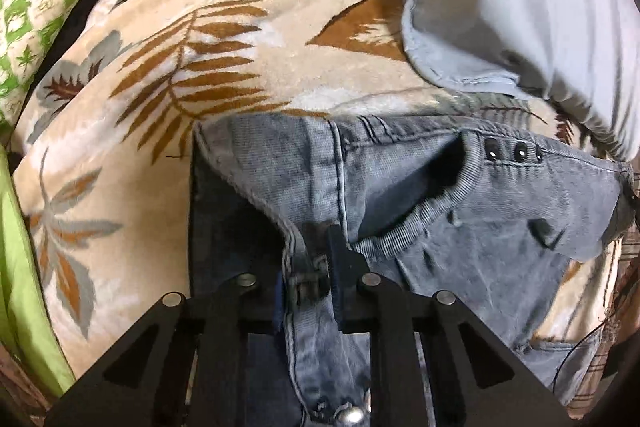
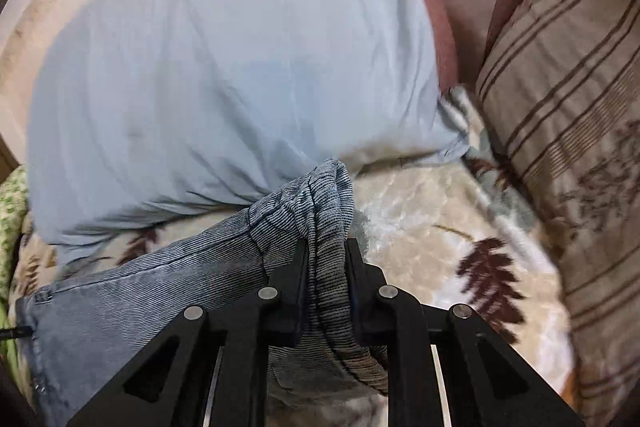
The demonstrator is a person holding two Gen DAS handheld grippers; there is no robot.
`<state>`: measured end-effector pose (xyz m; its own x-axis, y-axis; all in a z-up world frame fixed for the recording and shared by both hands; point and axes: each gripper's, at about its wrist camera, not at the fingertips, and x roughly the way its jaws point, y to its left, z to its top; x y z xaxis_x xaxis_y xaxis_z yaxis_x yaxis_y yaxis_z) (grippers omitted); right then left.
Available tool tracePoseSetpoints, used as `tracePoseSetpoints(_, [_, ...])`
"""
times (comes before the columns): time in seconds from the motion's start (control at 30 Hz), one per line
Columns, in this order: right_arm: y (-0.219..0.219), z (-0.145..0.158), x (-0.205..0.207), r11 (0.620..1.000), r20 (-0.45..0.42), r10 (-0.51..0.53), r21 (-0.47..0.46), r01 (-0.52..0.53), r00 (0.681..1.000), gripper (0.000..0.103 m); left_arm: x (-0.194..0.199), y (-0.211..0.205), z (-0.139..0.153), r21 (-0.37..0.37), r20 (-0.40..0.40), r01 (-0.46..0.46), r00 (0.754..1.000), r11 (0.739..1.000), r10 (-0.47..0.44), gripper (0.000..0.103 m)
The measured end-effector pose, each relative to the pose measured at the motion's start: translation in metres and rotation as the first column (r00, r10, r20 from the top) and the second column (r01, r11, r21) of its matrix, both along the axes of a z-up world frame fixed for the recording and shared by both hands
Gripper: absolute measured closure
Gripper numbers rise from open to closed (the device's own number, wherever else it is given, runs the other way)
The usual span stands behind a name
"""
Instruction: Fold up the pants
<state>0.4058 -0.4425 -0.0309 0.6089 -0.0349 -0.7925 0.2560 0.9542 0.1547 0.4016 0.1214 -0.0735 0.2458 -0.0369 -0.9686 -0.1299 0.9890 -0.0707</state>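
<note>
No brand, label or writing can be read anywhere. The grey-blue denim pants [image 1: 420,195] lie across the lower centre and right of the left wrist view, on a leaf-patterned fleece blanket [image 1: 168,75]. The left gripper [image 1: 316,267] is clamped on a seamed edge of the pants. In the right wrist view the right gripper [image 2: 326,267] is clamped on a bunched ribbed fold of them at lower centre. A pale blue pillow [image 2: 224,67] fills the upper left there, a striped cushion [image 2: 568,131] the right.

home bedroom: leaf-print blanket [image 1: 224,75], pale blue pillow [image 2: 224,75], striped cushion [image 2: 568,115].
</note>
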Motion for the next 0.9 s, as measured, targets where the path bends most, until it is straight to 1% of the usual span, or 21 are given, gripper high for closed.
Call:
tracePoseSetpoints(0.03, [-0.002,-0.011,0.005,1.0,-0.007,-0.012,0.0,0.012,1.0,0.086,0.003,0.0,-0.003,-0.001,-0.005,-0.004,1.0,1.0,0.004,0.087])
tracePoseSetpoints(0.1, [-0.001,-0.024,0.011,1.0,-0.028,-0.021,-0.011,0.021,0.999,0.084,0.01,0.001,-0.008,0.003,-0.008,-0.015,1.0,1.0,0.015,0.087])
tracePoseSetpoints(0.13, [-0.002,-0.034,0.016,1.0,-0.059,-0.022,-0.018,0.021,0.998,0.081,0.011,0.0,-0.008,0.008,-0.007,-0.018,1.0,1.0,0.018,0.086])
tracePoseSetpoints(0.2, [-0.001,-0.044,0.022,0.998,-0.103,-0.018,-0.056,0.012,0.995,0.077,0.018,-0.002,-0.009,0.025,-0.013,-0.019,1.0,1.0,0.019,0.085])
tracePoseSetpoints(0.27, [-0.001,-0.04,0.024,0.997,-0.103,-0.012,-0.071,0.005,0.995,0.076,0.022,0.0,-0.007,0.018,-0.037,-0.027,0.999,0.999,0.027,0.085])
tracePoseSetpoints(0.3, [-0.003,-0.035,0.023,0.997,-0.1,-0.021,-0.07,0.014,0.995,0.076,0.022,0.004,-0.002,-0.004,-0.048,-0.033,0.998,0.999,0.033,0.085])
tracePoseSetpoints(0.37, [-0.012,-0.011,0.013,1.0,-0.037,-0.025,-0.013,0.024,0.999,0.076,0.018,0.017,0.014,-0.064,-0.031,-0.058,0.998,0.996,0.056,0.085])
tracePoseSetpoints(0.4, [-0.017,0.003,0.006,1.0,0.001,-0.025,0.008,0.025,1.0,0.076,0.011,0.029,0.027,-0.099,-0.001,-0.074,0.997,0.992,0.074,0.084])
tracePoseSetpoints(0.43, [-0.023,0.02,-0.004,0.999,0.043,-0.019,0.039,0.017,0.999,0.075,0.003,0.042,0.04,-0.141,0.032,-0.089,0.995,0.986,0.094,0.08])
tracePoseSetpoints(0.47, [-0.027,0.03,-0.01,0.998,0.061,-0.008,0.064,0.004,0.998,0.074,-0.003,0.052,0.048,-0.171,0.051,-0.098,0.993,0.98,0.108,0.064])
tracePoseSetpoints(0.5, [-0.032,0.039,-0.016,0.996,0.072,0.001,0.084,-0.007,0.997,0.073,-0.012,0.065,0.057,-0.204,0.074,-0.113,0.989,0.972,0.13,0.041])
tracePoseSetpoints(0.53, [-0.038,0.045,-0.021,0.995,0.077,0.009,0.097,-0.016,0.997,0.068,-0.018,0.071,0.06,-0.214,0.084,-0.127,0.985,0.968,0.148,0.032])
tracePoseSetpoints(0.57, [-0.043,0.047,-0.024,0.994,0.071,0.018,0.107,-0.025,0.997,0.06,-0.023,0.076,0.061,-0.221,0.09,-0.143,0.982,0.965,0.166,0.027])
tracePoseSetpoints(0.63, [-0.048,0.047,-0.027,0.994,0.043,0.031,0.1,-0.035,0.999,0.053,-0.025,0.077,0.051,-0.241,0.058,-0.16,0.982,0.957,0.178,0.027])
tracePoseSetpoints(0.67, [-0.043,0.048,-0.027,0.995,0.031,0.033,0.092,-0.036,0.999,0.053,-0.025,0.074,0.044,-0.252,0.037,-0.161,0.984,0.954,0.176,0.027])
tracePoseSetpoints(0.7, [-0.042,0.042,-0.025,0.995,0.012,0.035,0.093,-0.036,0.999,0.053,-0.024,0.069,0.036,-0.258,0.013,-0.163,0.985,0.952,0.172,0.027])
tracePoseSetpoints(0.73, [-0.04,0.039,-0.025,0.994,-0.001,0.036,0.104,-0.036,0.999,0.052,-0.024,0.067,0.034,-0.256,0.003,-0.161,0.986,0.953,0.167,0.027])
tracePoseSetpoints(0.8, [-0.036,0.026,-0.012,0.992,-0.027,0.048,0.121,-0.044,0.998,0.051,-0.02,0.058,0.038,-0.249,-0.002,-0.162,0.986,0.955,0.166,0.027])
tracePoseSetpoints(0.87, [-0.027,0.015,-0.002,0.994,-0.06,0.06,0.1,-0.054,0.996,0.047,-0.01,0.056,0.04,-0.257,0.011,-0.161,0.985,0.953,0.17,0.027])
tracePoseSetpoints(0.9, [-0.024,0.009,0.004,0.995,-0.078,0.065,0.084,-0.058,0.995,0.046,-0.008,0.058,0.04,-0.256,0.015,-0.162,0.985,0.953,0.172,0.027])
